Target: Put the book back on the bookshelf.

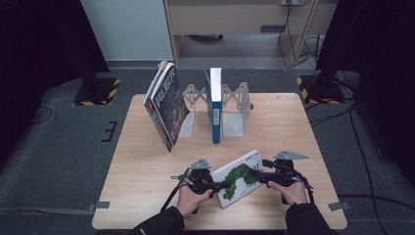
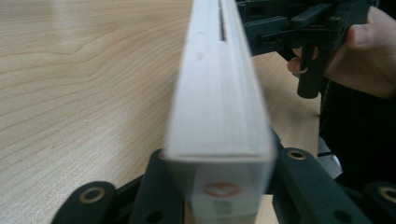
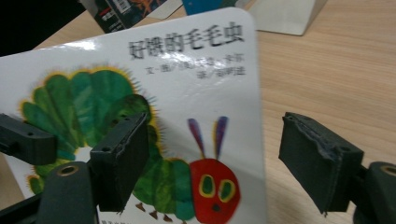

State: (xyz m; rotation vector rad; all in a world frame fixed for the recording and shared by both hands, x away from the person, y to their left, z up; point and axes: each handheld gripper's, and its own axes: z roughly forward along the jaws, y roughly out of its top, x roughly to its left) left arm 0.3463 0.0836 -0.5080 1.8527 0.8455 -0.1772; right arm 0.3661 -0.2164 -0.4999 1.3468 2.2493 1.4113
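Note:
A white picture book (image 1: pixel 240 177) with a green caterpillar on its cover lies tilted near the table's front edge, between both hands. My left gripper (image 1: pixel 221 185) is shut on the book's lower left end; in the left gripper view the thick page edge (image 2: pixel 219 93) runs away from the jaws, which press on both sides (image 2: pixel 217 161). My right gripper (image 1: pixel 254 174) stands open at the book's right end. In the right gripper view (image 3: pixel 212 154) one jaw hangs over the cover (image 3: pixel 187 88) and the other over bare wood. The right gripper (image 2: pixel 303 28) and its hand also show beyond the book.
At the back of the wooden table (image 1: pixel 142 161) stands a grey metal book rack (image 1: pixel 235 105). A blue-and-white book (image 1: pixel 215 105) stands upright in it. A dark-covered book (image 1: pixel 166 105) leans steeply against its left side. Grey floor surrounds the table.

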